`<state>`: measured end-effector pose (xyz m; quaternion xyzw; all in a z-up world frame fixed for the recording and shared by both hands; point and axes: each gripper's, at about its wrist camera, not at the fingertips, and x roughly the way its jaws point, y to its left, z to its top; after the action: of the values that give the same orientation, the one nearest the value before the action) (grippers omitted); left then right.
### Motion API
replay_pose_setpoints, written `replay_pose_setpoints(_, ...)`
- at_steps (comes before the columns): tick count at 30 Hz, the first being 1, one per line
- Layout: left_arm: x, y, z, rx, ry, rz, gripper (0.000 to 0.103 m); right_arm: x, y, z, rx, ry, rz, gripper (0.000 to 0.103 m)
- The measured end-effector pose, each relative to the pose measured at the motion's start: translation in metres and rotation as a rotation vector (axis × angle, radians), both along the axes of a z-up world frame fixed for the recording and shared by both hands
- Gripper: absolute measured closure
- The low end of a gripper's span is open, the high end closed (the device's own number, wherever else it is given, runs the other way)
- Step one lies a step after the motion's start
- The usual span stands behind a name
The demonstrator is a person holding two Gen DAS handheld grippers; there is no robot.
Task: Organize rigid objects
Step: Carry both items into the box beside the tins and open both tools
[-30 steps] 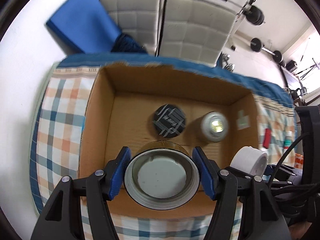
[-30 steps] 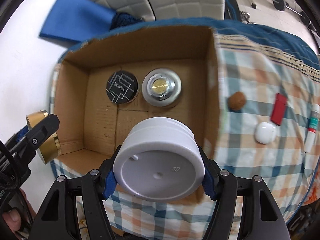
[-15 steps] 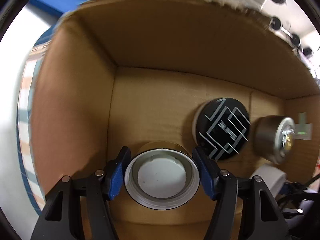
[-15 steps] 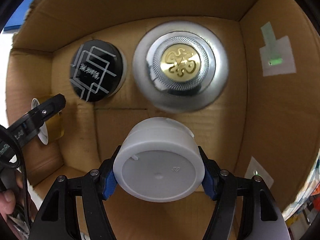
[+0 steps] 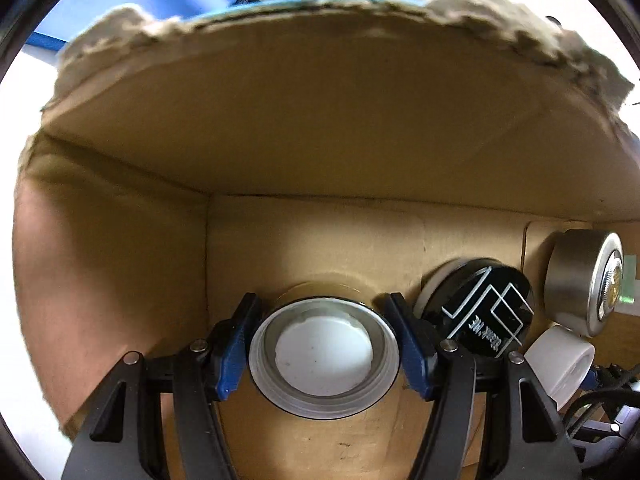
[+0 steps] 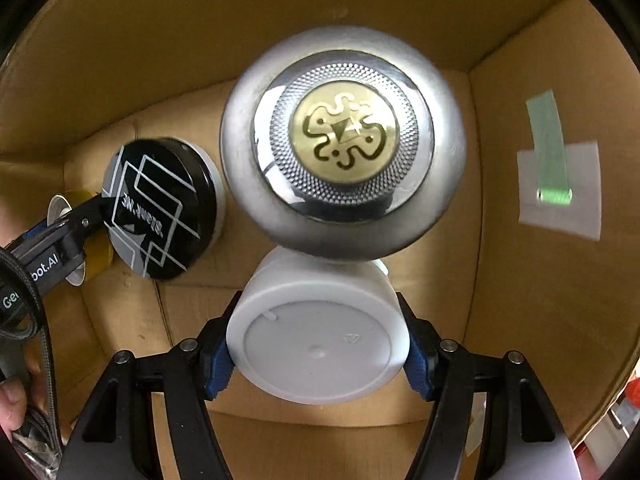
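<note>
Inside the box [image 5: 320,128], bare floor [image 5: 304,240] lies open along the back wall at the left corner, with the left wall [image 5: 104,272] close by. The black tin [image 6: 156,208] and silver jar [image 6: 344,144] stand side by side, filling the middle. Right of the silver jar, floor stays free up to the right wall [image 6: 540,280]. The front strip [image 6: 320,436] is open too.

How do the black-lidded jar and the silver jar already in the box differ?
The black-lidded jar has a flat dark lid with white line art; the silver jar has a chrome top with a gold emblem. The silver jar looks bulkier. Both stand upright, side by side, on the cardboard box floor.
</note>
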<state>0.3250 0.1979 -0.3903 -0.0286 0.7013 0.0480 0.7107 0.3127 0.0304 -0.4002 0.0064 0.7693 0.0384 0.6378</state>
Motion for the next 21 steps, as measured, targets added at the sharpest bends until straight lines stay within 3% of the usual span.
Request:
replay_pose_setpoints(12,-0.004,0.01,0.003,-0.004,0.032,-0.018,0.041,0.008,0.001,-0.007,-0.048,-0.01,0.041,0.032)
replay_pose_setpoints(15,-0.01,0.011,0.01,-0.007,0.034,-0.021,0.041,0.016,0.007,-0.004,-0.057,-0.006,0.052,0.024)
replay_pose_setpoints(21,-0.028,0.012,0.039,-0.047,0.007,-0.007,0.027,0.008,0.01,0.01,-0.034,-0.015,0.067,0.015)
